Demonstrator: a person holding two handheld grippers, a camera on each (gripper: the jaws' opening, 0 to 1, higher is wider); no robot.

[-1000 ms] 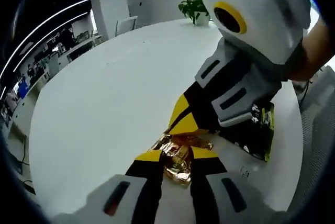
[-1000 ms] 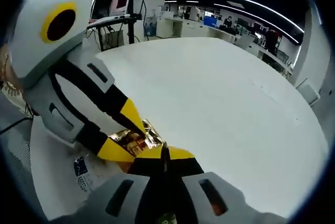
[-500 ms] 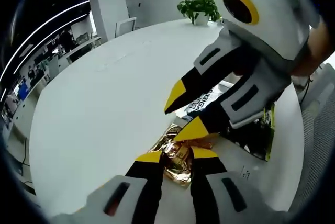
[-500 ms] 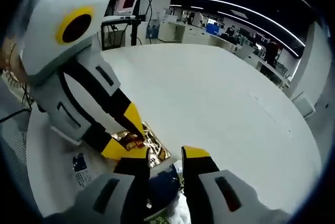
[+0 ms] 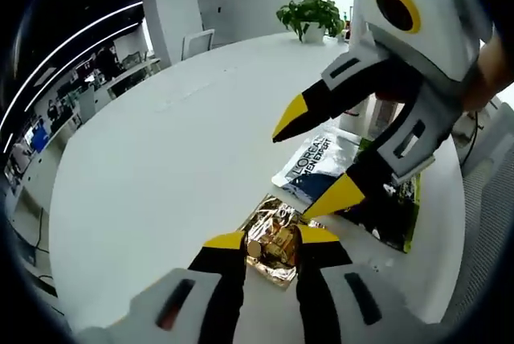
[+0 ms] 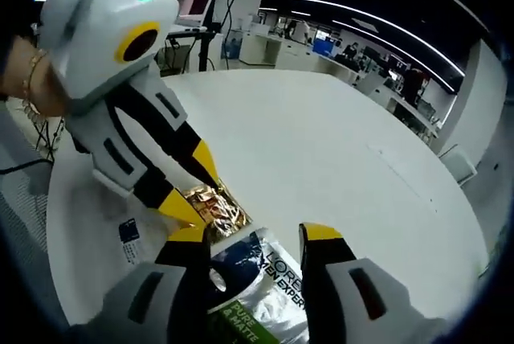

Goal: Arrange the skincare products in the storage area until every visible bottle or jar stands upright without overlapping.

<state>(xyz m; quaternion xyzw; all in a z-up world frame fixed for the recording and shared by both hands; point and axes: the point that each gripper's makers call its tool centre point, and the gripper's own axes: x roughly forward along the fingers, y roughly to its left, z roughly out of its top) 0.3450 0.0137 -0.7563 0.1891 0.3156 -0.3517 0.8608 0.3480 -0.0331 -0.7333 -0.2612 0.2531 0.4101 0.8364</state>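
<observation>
Gold crinkled foil sachet: flat on white round table, clamped between left gripper jaws.
Right gripper: jaws now wide apart, lifted off the sachet.
Blue-and-silver sachet: newly uncovered, lying beside.

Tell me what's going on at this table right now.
A person is working with a handheld gripper in each hand on a white table. The left gripper is closed on a crinkled gold packet lying flat. The right gripper is open, held over a blue and silver sachet. A dark packet lies beside them.
</observation>
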